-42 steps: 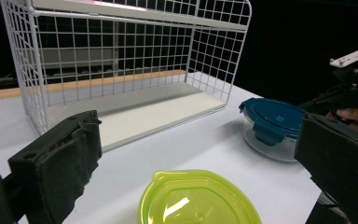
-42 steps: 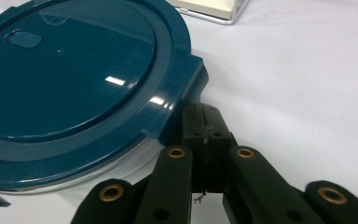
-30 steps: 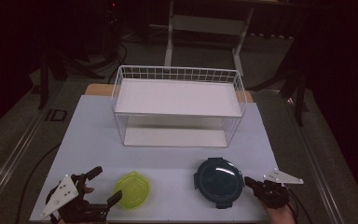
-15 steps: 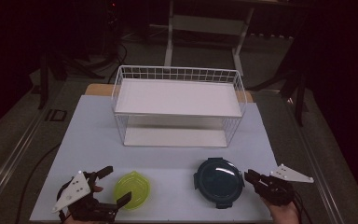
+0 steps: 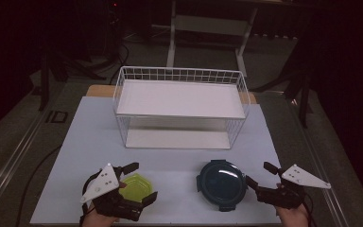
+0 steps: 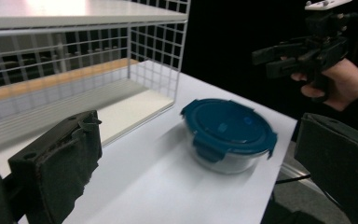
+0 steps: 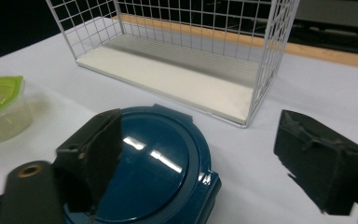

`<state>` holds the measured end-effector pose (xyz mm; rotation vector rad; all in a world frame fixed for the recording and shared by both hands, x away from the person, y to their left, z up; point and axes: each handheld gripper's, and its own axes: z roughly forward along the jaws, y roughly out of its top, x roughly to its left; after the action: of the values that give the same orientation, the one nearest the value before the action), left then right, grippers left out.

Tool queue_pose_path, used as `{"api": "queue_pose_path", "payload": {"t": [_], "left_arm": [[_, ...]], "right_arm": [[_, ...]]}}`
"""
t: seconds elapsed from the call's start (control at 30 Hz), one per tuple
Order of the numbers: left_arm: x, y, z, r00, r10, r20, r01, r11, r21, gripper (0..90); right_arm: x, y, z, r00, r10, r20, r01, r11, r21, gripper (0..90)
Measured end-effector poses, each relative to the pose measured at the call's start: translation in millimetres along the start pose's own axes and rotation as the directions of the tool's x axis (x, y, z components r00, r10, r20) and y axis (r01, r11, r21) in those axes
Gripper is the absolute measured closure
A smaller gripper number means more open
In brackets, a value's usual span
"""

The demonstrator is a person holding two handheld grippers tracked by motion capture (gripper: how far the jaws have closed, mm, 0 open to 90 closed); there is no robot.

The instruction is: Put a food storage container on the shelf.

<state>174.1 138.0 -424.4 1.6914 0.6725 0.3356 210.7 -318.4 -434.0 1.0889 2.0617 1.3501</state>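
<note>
A round container with a dark blue clip lid [image 5: 221,182] stands at the front right of the white table [image 5: 94,137]. Just right of it my right gripper [image 5: 261,175] hovers; its jaws have just been opening and stand open, gripping nothing. In the right gripper view the blue lid [image 7: 154,163] lies below the left pad [image 7: 98,149]. A small green-lidded container [image 5: 134,185] sits front left, and my left gripper [image 5: 141,182] is over it, open wide. The left gripper view looks past its pads [image 6: 65,158] at the blue container [image 6: 228,133] and the right gripper [image 6: 284,56].
A white wire rack [image 5: 179,106] with an upper and a lower shelf stands mid-table behind both containers. Its near corner [image 7: 256,84] is close ahead of the right gripper. The green container [image 7: 0,112] sits off to the left there. The table's front edge is just below both hands.
The left gripper moved right and up, now over the green container. The right gripper rose a little beside the blue container and its jaws spread apart.
</note>
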Motion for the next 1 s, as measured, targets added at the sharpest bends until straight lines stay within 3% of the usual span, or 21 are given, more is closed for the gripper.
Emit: {"api": "queue_pose_path", "payload": {"t": [0.1,0.13,0.17,0.23,0.33,0.37,0.5,0.53,0.6,0.7,0.77,0.87,0.9,0.93,0.97,1.0], "left_arm": [[-3.6,6.6,5.6,0.9999,0.008,0.012,-0.008,1.0000,0.003,0.2],[-7.3,14.5,12.8,0.9990,0.005,0.045,-0.005,1.0000,0.002,0.2],[-9.0,17.5,16.1,0.9984,0.010,0.056,-0.010,0.9999,0.001,0.1],[-12.9,22.3,23.9,0.9975,0.010,0.070,-0.010,0.9999,0.002,0.2],[-18.1,26.3,37.6,0.9959,0.004,0.091,-0.005,0.9998,0.017,0.2],[-19.3,26.9,41.3,0.9956,-0.001,0.094,-0.001,0.9998,0.018,0.2],[-21.4,27.6,56.4,0.9930,-0.025,0.116,0.020,0.9990,0.039,0.2],[-22.9,27.3,68.8,0.9878,-0.057,0.145,0.048,0.9968,0.065,0.2],[-25.2,27.2,79.0,0.9856,-0.066,0.155,0.053,0.9948,0.087,0.2],[-25.0,25.9,95.1,0.9781,-0.122,0.168,0.102,0.9874,0.121,0.2],[-23.2,24.0,104.5,0.9725,-0.162,0.167,0.139,0.9801,0.142,0.2],[-15.8,16.2,121.1,0.9508,-0.264,0.162,0.234,0.9545,0.185,0.3],[-15.8,16.2,121.1,0.9508,-0.264,0.162,0.234,0.9545,0.185,0.3],[-9.9,9.1,131.3,0.9383,-0.314,0.144,0.278,0.9332,0.228,0.3],[-8.0,6.2,134.4,0.9329,-0.335,0.134,0.296,0.9234,0.244,0.3],[-4.2,1.7,139.6,0.9204,-0.371,0.123,0.326,0.9018,0.284,0.8]], "right_arm": [[4.3,3.0,-2.9,0.9991,-0.032,0.027,0.032,0.999,-0.018,14.0],[5.8,4.6,-4.3,0.9986,-0.043,0.030,0.043,0.999,-0.027,14.5],[7.7,8.4,-6.8,0.9987,-0.051,-0.001,0.051,0.998,-0.040,16.2],[9.8,10.6,-9.4,0.9976,-0.069,-0.002,0.069,0.997,-0.046,19.3],[10.4,12.1,-10.5,0.9978,-0.060,-0.029,0.060,0.998,-0.018,19.6],[10.3,12.0,-11.6,0.9978,-0.060,-0.029,0.059,0.998,-0.033,21.9],[11.5,11.9,-10.9,0.9964,-0.085,-0.003,0.085,0.996,-0.042,22.2],[11.9,12.0,-10.8,0.9961,-0.088,-0.009,0.087,0.995,-0.045,22.4],[14.1,12.8,-10.9,0.9923,-0.122,-0.021,0.121,0.991,-0.054,25.4],[14.3,11.8,-11.1,0.9934,-0.109,-0.036,0.107,0.992,-0.065,25.3],[13.9,10.7,-10.3,0.9940,-0.103,-0.036,0.101,0.993,-0.065,24.1],[14.0,8.8,-8.7,0.9943,-0.104,-0.025,0.103,0.993,-0.053,22.2],[14.0,8.8,-8.7,0.9943,-0.104,-0.025,0.103,0.993,-0.053,22.2],[14.4,8.2,-8.2,0.9946,-0.101,-0.024,0.099,0.994,-0.051,22.0],[14.7,7.1,-7.7,0.9947,-0.101,-0.021,0.100,0.994,-0.043,21.6],[14.8,6.6,-7.2,0.9948,-0.099,-0.022,0.098,0.994,-0.042,20.9]]}}
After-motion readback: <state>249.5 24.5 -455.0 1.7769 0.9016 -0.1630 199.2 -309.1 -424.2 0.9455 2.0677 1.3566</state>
